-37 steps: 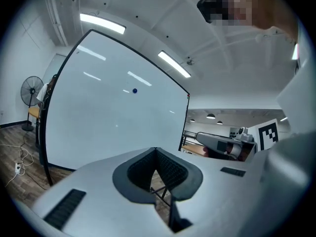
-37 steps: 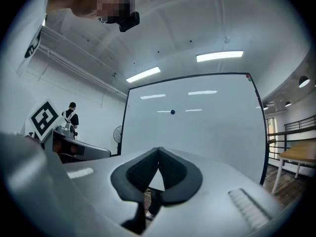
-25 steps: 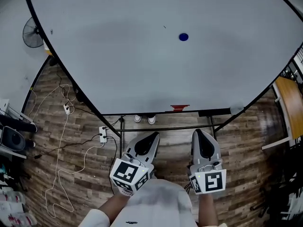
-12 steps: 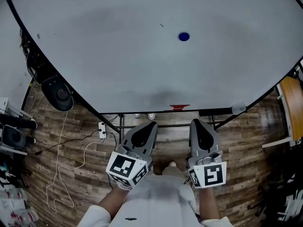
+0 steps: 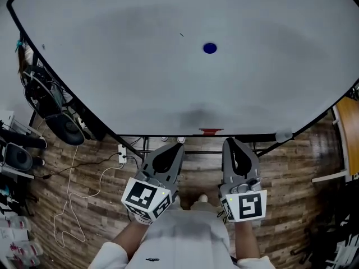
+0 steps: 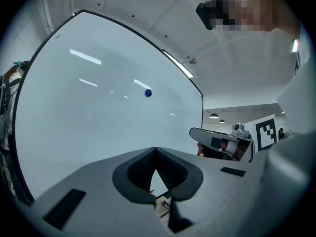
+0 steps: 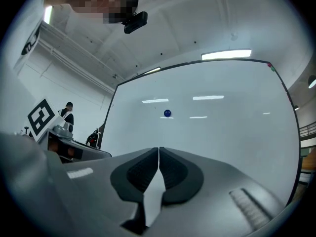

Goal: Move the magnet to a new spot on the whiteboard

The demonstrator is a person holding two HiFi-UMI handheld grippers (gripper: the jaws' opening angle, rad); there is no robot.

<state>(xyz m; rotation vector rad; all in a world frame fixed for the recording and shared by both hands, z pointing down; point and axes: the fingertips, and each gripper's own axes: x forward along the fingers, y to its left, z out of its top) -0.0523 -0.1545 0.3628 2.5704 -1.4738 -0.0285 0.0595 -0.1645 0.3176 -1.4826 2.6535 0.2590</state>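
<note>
Both my jaws are clenched & empty, L gripper (image 5: 173, 148) & R gripper (image 5: 230, 143) low at 6 o'clock, magnet (image 5: 210, 48) well apart at 12 on the board (image 5: 129, 72), so if I reach w/o opening I'd prob just knock or smear it sideways.

The magnet (image 5: 210, 48) is dark blue on the white whiteboard (image 5: 123, 66) (black-framed at its edge). The floor (image 5: 297, 172) shows a pattern of brown wood planks.
</note>
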